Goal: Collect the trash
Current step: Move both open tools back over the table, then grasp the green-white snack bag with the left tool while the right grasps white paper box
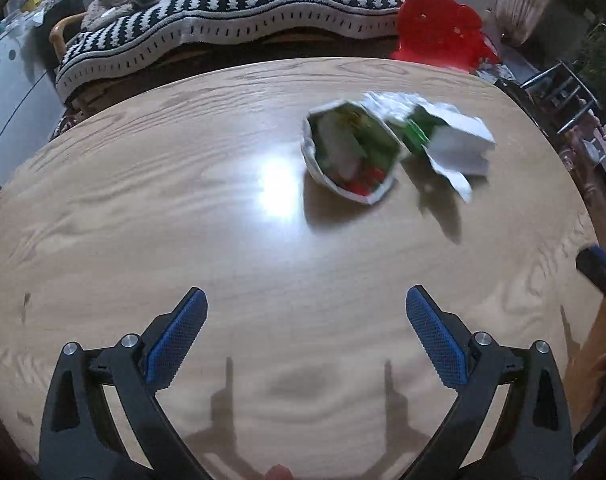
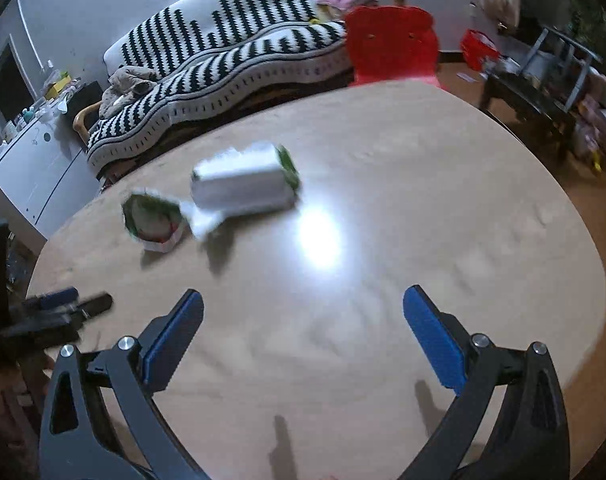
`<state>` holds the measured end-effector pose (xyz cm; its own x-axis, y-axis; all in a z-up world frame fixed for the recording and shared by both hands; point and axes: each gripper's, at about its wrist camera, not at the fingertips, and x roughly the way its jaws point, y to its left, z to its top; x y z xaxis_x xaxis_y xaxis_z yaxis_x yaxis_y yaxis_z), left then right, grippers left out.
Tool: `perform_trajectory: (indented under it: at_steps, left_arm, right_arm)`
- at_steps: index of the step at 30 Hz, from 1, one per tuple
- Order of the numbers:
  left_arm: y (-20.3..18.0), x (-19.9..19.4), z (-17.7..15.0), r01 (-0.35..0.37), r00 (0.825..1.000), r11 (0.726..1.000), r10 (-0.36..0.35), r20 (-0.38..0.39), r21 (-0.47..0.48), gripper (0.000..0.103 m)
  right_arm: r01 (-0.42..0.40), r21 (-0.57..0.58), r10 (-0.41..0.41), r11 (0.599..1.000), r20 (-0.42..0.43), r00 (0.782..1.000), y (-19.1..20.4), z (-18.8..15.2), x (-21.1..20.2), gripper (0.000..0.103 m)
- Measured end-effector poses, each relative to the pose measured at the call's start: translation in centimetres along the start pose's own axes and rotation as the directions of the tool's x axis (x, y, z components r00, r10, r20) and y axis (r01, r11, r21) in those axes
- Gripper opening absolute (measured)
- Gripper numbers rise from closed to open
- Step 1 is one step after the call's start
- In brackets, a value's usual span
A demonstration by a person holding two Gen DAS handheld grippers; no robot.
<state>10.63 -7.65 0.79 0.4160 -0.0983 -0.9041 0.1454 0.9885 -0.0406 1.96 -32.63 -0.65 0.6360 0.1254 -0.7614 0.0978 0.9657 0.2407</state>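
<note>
Pale wood grain covers the round table, which carries two pieces of trash and a bright glare of lamplight. A torn carton, white outside and green and red inside, lies open-mouthed past the glare, and just beside it, on the side toward the red chair, rests a crumpled white-and-green package; whether they touch is unclear. The left gripper hangs above the table's near part with its blue-padded fingers spread wide and nothing between them. The right gripper is likewise wide apart and empty, above the table's near edge, well apart from the trash. Beyond the table stands a sofa under a black-and-white striped blanket.
</note>
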Motion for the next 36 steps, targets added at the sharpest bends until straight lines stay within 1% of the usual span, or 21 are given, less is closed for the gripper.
perform_trajectory:
  at_steps: [4, 7, 13, 16, 18, 19, 21, 22, 23, 25, 29, 36]
  left_arm:
    - [-0.1, 2.8, 3.2, 0.014, 1.0, 1.0, -0.014, -0.006, 0.023, 0.097]
    - [-0.3, 4.1, 5.0, 0.021, 1.0, 0.998, -0.021, 0.0, 0.051, 0.097]
    - [-0.4, 6.1, 7.2, 0.034, 0.999, 0.995, -0.035, 0.008, 0.089, 0.097]
    - [-0.3, 7.0, 8.2, 0.037, 0.999, 0.995, -0.039, 0.01, 0.096, 0.097]
    - [-0.1, 7.5, 8.7, 0.079, 0.997, 0.993, -0.081, 0.018, 0.087, 0.096]
    - [0.0, 7.6, 8.8, 0.098, 0.995, 0.992, -0.099, 0.018, 0.078, 0.093]
    - [0.1, 8.1, 8.9, 0.123, 0.992, 0.989, -0.124, 0.01, 0.081, 0.049]
    - [0.0, 8.0, 8.9, 0.123, 0.992, 0.989, -0.124, 0.016, 0.085, 0.043]
    - [0.0, 7.9, 8.9, 0.114, 0.993, 0.989, -0.117, 0.028, 0.092, 0.042]
    - [0.0, 7.8, 8.5, 0.127, 0.991, 0.988, -0.13, 0.031, 0.092, 0.041]
    - [0.0, 7.4, 7.8, 0.112, 0.992, 0.99, -0.116, 0.041, 0.083, 0.04]
    - [0.4, 6.0, 6.6, 0.093, 0.995, 0.993, -0.097, 0.041, 0.072, 0.04]
  right_arm:
    - [-0.028, -0.046, 0.027, 0.999, -0.021, 0.999, 3.0, 4.1, 4.2, 0.097]
    - [-0.04, -0.085, 0.037, 0.996, -0.038, 0.999, 5.0, 6.3, 6.9, 0.097]
    - [0.014, -0.162, -0.024, 0.987, -0.061, 0.998, 7.6, 8.9, 11.3, 0.097]
    - [0.031, -0.153, -0.044, 0.988, -0.082, 0.996, 7.6, 9.8, 13.3, 0.097]
    - [0.031, -0.134, -0.045, 0.99, -0.102, 0.994, 7.3, 10.1, 14.5, 0.098]
    - [0.031, -0.138, -0.045, 0.99, -0.097, 0.994, 7.3, 10.3, 14.8, 0.098]
    - [0.011, -0.145, -0.025, 0.989, -0.089, 0.996, 7.3, 10.4, 14.9, 0.095]
    - [-0.001, -0.143, -0.012, 0.99, -0.088, 0.996, 7.2, 10.4, 14.8, 0.094]
    - [-0.008, -0.141, -0.004, 0.99, -0.087, 0.996, 7.1, 10.3, 14.7, 0.093]
    - [-0.015, -0.147, 0.003, 0.989, -0.083, 0.997, 6.8, 9.8, 14.3, 0.093]
    - [-0.037, -0.131, 0.028, 0.991, -0.07, 0.997, 6.2, 9.1, 13.2, 0.093]
    - [-0.04, -0.136, 0.035, 0.99, -0.036, 0.999, 5.7, 7.8, 10.3, 0.093]
